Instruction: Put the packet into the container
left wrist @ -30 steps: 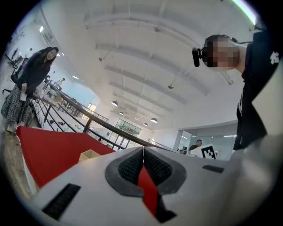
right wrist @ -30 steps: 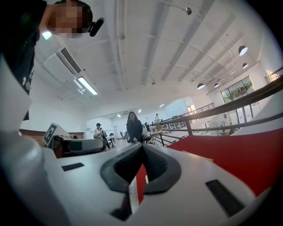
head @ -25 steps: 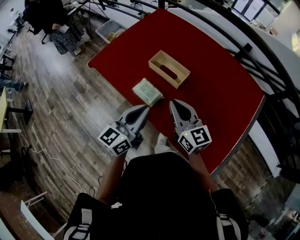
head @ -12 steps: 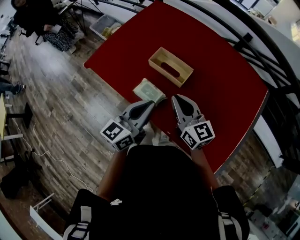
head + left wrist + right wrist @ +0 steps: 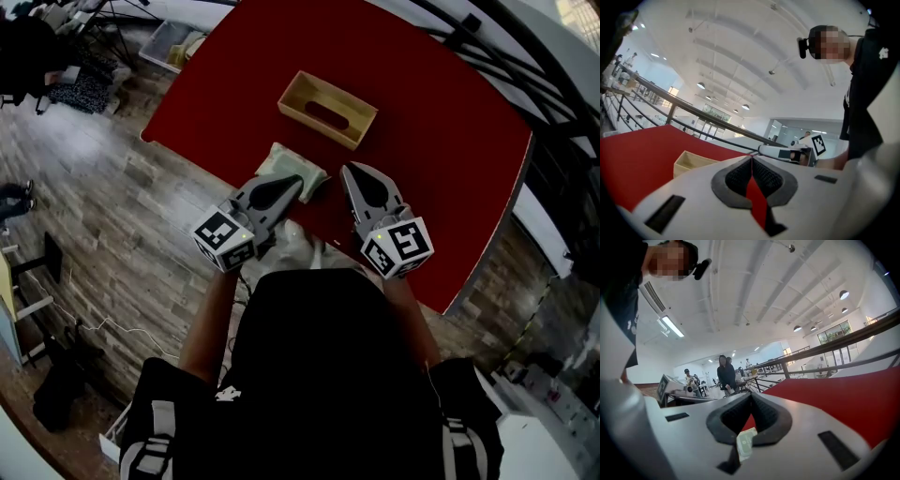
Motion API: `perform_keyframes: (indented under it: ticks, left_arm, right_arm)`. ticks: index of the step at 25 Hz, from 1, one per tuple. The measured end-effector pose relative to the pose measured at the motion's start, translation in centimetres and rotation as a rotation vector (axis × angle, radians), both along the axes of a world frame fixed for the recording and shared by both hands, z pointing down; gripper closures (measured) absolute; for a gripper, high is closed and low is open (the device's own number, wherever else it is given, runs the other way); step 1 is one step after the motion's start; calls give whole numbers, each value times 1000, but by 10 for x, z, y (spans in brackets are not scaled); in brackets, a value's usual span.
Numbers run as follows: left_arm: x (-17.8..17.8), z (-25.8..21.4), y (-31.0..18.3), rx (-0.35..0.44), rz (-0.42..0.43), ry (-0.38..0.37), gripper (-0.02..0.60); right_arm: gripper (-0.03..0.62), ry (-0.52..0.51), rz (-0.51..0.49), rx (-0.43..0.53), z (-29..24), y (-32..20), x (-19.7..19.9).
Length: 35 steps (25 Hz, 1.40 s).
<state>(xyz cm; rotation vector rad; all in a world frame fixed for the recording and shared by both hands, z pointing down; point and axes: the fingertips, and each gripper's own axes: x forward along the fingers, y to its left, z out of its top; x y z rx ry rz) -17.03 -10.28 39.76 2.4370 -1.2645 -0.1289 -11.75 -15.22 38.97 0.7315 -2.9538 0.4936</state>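
A pale green packet [image 5: 291, 165] lies flat near the front edge of the red table [image 5: 422, 159]. Just beyond it stands an open wooden container [image 5: 327, 110] with a dark slot in its floor. My left gripper [image 5: 298, 182] is shut and empty, its tip over the packet's near edge. Just right of the packet, my right gripper [image 5: 349, 171] is also shut with nothing in it. In the left gripper view the jaws of the left gripper [image 5: 751, 157] meet, and the container [image 5: 691, 161] shows ahead on the left. In the right gripper view the packet [image 5: 746, 441] shows through the gap behind the tips of the right gripper [image 5: 751, 394].
A plastic bin [image 5: 173, 42] sits on the wooden floor past the table's far left corner. A dark railing [image 5: 553, 103] curves round the table's right side. People [image 5: 725, 373] stand far off in the right gripper view.
Both grippers have moved forward over the table. The left tip has gone from just short of the packet to over its near edge. Both stay shut.
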Motion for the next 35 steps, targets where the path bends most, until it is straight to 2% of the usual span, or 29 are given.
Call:
perform_keyframes:
  ticks: [4,7,8,9,11,16,20,26,28,32,35]
  left_arm:
    - [4,44,1,-100,273,-148,571]
    - [1,82,2,-174,446,-334,564]
    - [0,96,2,-196,497,-399,503]
    - [-1,109,2,-216,546,-459,411]
    - [-2,131,3,-240,640,-573,335]
    - [-9,175,12,-237,897,-869,275]
    - [-12,198,7,-218,1040,-1051,232]
    - [-17,225,-7,-237,1177,-1225,228]
    - [-17,229,-9,-248,1196,-1234,218]
    - [-19,246,-6,-296,1210,-1190,174]
    - [-20,257,-4,-302,1242,-1207,150]
  right_arm:
    - [574,11,-2,-29,17,2,-6]
    - [574,28,8,-47,28,3,-6]
    - [574,32,9,-52,31,3,-5]
    - [574,35,10,-57,34,4,-5]
    - [574,39,12,-66,39,7,-2]
    - [574,58,24,-88,52,14,10]
    - [574,58,7,-100,56,20,13]
    - [574,46,-26,-106,60,27,11]
    - [574,48,-36,-104,58,28,10]
    - [574,48,-39,-114,63,28,10]
    - [574,56,-34,-122,68,27,9]
